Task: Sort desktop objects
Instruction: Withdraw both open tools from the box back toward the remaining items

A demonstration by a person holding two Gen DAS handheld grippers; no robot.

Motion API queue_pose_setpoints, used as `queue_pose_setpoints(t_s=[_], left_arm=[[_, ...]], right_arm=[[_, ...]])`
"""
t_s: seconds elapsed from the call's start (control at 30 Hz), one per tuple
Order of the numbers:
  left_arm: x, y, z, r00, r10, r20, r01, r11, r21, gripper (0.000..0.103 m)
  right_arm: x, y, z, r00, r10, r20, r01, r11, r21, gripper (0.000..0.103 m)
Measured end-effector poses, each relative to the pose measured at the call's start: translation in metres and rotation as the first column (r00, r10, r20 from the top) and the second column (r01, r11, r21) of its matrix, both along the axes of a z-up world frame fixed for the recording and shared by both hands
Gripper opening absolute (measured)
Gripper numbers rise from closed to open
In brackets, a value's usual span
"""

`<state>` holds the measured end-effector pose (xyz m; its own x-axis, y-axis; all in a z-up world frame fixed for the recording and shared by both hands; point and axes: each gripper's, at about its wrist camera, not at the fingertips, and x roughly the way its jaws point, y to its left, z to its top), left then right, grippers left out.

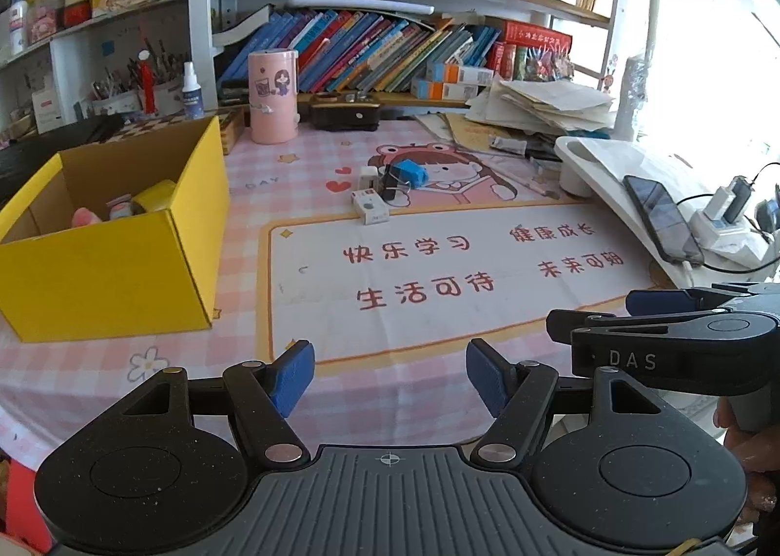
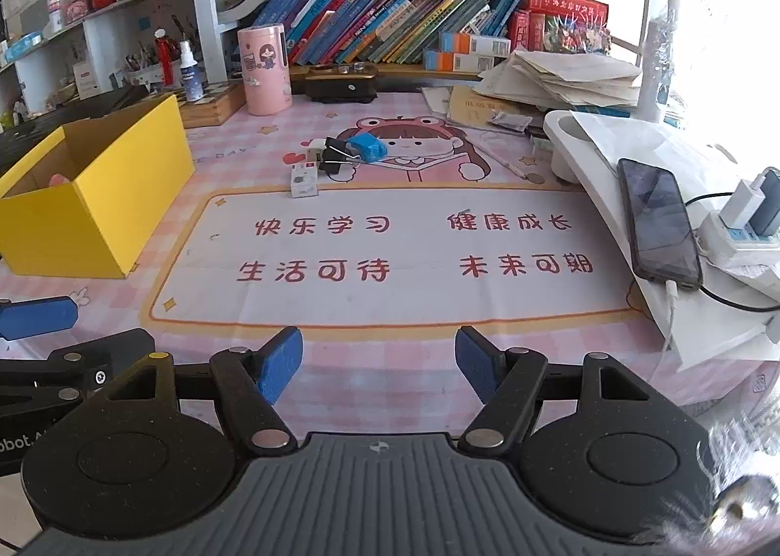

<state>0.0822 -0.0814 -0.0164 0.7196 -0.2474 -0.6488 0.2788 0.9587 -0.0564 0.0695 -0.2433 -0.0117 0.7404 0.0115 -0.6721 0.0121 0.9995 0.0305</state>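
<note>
- I am holding my left gripper [image 1: 390, 378] and my right gripper [image 2: 378, 366] side by side over the near edge of the table [image 2: 390, 361], well short of the yellow box [image 1: 117, 258]; both sets of jaws are standing wide with nothing between them.
- The things I am sorting are clustered to the right of the yellow box, well apart from it: a blue wrapped block [image 1: 409, 173], a black binder clip [image 2: 336, 156], a white charger plug [image 1: 369, 176] and a small white carton [image 1: 370, 207], all touching or just beside one another.
- The yellow box is already holding a few items, so I judge I am part-way through, between placements and approaching the cluster.
- Next I am needing to reach forward to the cluster, line one pair of jaws around a single piece, and avoid nudging its neighbours.
- The small white carton is lying nearest me, so it looks the easiest pick.
</note>
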Motion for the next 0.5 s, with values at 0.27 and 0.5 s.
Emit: queue_pose_setpoints(t_s=[0.27, 0.5], left_arm=[[0.041, -0.021, -0.006, 0.999, 0.018, -0.029, -0.017, 1.0, 0.008, 0.07], [0.072, -0.044, -0.01, 0.999, 0.041, -0.034, -0.04, 0.999, 0.01, 0.069]], right_arm=[[0.042, -0.016, -0.004, 1.0, 0.014, -0.019, -0.014, 1.0, 0.003, 0.067], [0.079, -0.038, -0.007, 0.999, 0.028, -0.035, -0.028, 1.0, 0.007, 0.067]])
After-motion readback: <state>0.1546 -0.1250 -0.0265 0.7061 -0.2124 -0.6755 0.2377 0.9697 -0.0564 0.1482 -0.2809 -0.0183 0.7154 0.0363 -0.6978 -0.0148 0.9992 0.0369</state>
